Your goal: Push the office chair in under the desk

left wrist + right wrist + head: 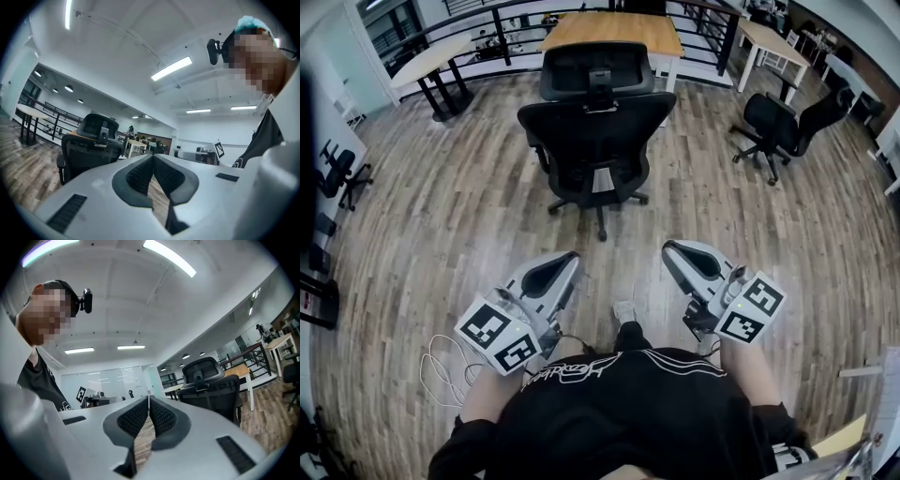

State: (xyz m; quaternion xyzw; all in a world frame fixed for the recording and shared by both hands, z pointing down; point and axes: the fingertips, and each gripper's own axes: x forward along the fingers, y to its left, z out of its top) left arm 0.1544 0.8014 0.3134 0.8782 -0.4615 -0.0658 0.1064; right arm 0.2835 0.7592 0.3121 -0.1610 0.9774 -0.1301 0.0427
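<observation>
Head view, looking steeply down: the person's left gripper and right gripper are held side by side in front of a black shirt, both level and pointing away from the body toward the office chair. Each carries its marker cube near the hand. The left gripper view shows its jaws drawn together, the ribbed black pads meeting at the tips with nothing between them. The right gripper view shows the same, its ribbed pads touching at the front and gripping nothing. Between the two grippers a grey shoe rests on the wood plank floor, and a loop of white cable hangs beside the left gripper. The office chair is black, with a mesh back and a headrest. It stands well apart from both grippers, straight ahead of the person, with its back turned toward them and its wheeled star base on bare floor. It is pulled out in front of the wooden-topped desk, not tucked under it. Both gripper views see the chair's back and headrest beyond the jaws. A black railing runs behind the desk. A pale table on black legs stands to the left, a second white-legged table to the right. Two more black office chairs sit on the floor at the far right, and another small one at the left edge.
</observation>
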